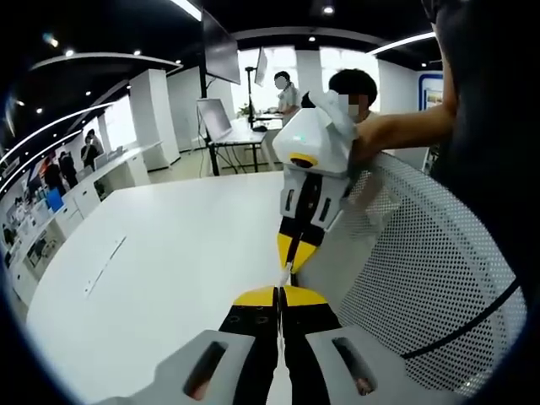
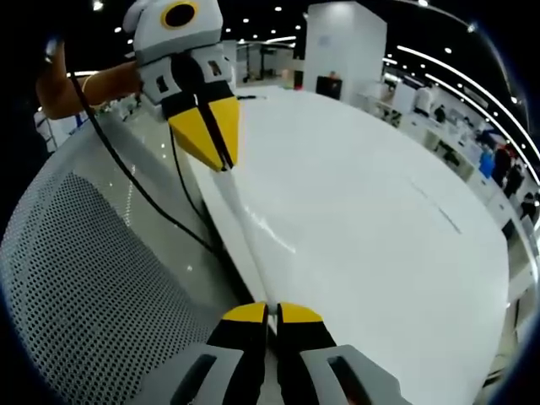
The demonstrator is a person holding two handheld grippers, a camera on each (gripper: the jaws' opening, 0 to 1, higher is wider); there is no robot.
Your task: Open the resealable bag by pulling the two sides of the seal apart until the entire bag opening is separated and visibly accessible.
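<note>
The left gripper (image 1: 279, 295) has its yellow-tipped black jaws pressed together on the top edge of the resealable bag (image 1: 422, 278); the right gripper (image 1: 290, 263) faces it, jaws likewise pinched onto the same edge, a bare hand (image 1: 361, 152) behind it. The bag is a pale, flexible sheet with a fine dotted mesh pattern and a dark cord-like line curving across it, stretched taut between the two grippers. Under the bag lies a smooth, glossy white table (image 1: 169, 261). Beyond the table are desks with monitors, white pillars, ceiling light strips and several people.
</note>
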